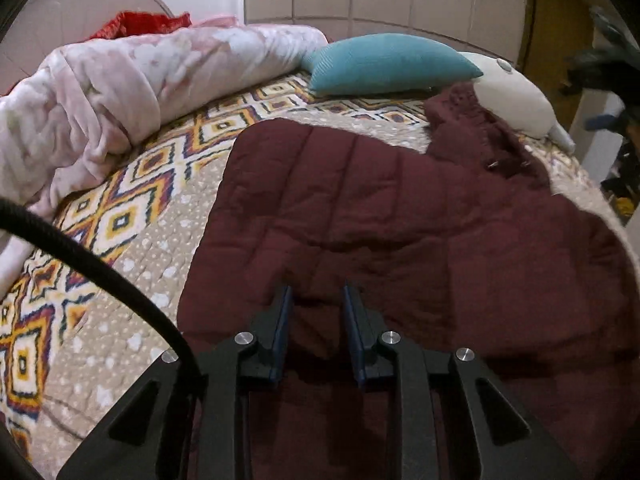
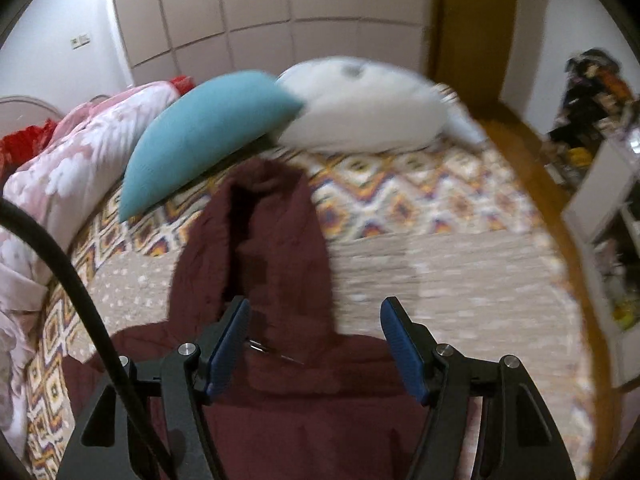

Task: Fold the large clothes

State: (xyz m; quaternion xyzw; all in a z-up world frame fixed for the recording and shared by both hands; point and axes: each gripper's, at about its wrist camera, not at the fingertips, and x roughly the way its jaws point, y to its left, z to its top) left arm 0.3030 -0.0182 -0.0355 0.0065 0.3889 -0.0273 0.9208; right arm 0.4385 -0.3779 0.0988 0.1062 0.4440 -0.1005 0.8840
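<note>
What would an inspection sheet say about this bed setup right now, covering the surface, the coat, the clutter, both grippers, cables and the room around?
Surface: bed under a patterned quilt, diamond motifs on beige.
Job's things: maroon quilted coat spread out flat, its hood lying toward the pillows.
Clutter: teal pillow, white pillow, rolled pink blanket, red cloth behind it.
Grippers: left gripper over the coat's body, jaws narrow, no fabric pinched; right gripper open over the base of the hood.
Cables: black cable crossing the left of both views.
Surroundings: wardrobe doors, wooden floor, cluttered shelves.
</note>
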